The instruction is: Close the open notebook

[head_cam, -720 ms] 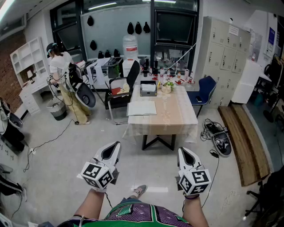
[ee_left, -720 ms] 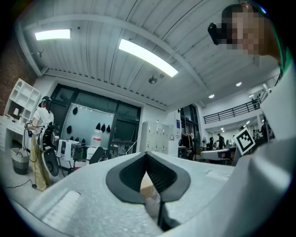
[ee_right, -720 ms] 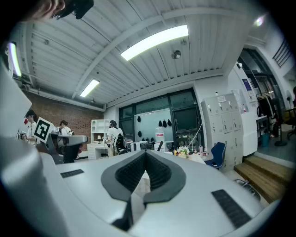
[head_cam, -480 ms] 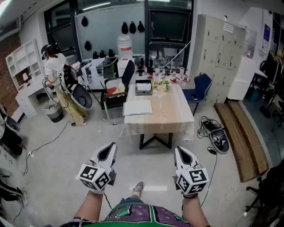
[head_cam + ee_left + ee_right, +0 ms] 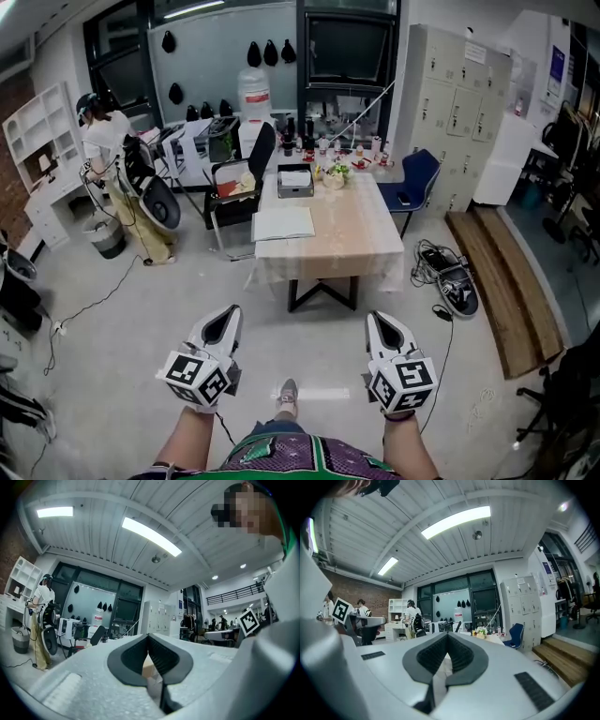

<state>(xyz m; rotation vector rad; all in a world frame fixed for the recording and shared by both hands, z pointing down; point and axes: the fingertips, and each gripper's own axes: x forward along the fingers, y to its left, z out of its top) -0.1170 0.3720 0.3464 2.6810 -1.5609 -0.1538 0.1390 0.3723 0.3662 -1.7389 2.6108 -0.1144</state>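
The open notebook lies flat with white pages on the near left corner of a table under a beige cloth, across the room in the head view. My left gripper and right gripper are held side by side over the floor, well short of the table, both pointing level toward it. In the left gripper view the left gripper has its jaws together with nothing held. The right gripper looks the same in its own view, jaws touching at the tip and empty.
A grey box, flowers and bottles fill the table's far end. A black chair stands at its left, a blue chair at its right. Cables and a bag lie on the floor right, beside a wooden platform. Another person stands far left.
The room has slid slightly left in the head view and both grippers sit a little lower in the picture. Their jaws stay together.
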